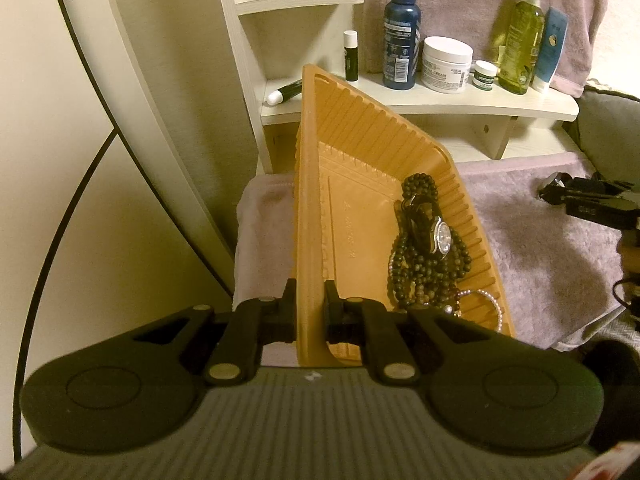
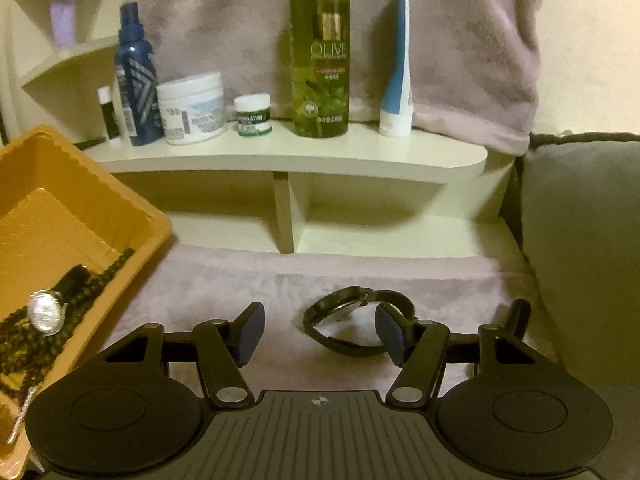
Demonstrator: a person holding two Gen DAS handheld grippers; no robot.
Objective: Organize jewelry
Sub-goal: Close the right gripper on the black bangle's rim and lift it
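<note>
Clamping tray (image 1: 308,200) wall: left claw (image 1: 311,312); right claw (image 2: 320,330) wide (watch (image 2: 352,320) between fingers).

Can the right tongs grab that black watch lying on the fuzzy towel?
Probably yes. The right tongs are open, and the black-strapped watch lies on the pale purple fuzzy towel just ahead, one finger already beside its strap. Nothing sits between them.
</note>
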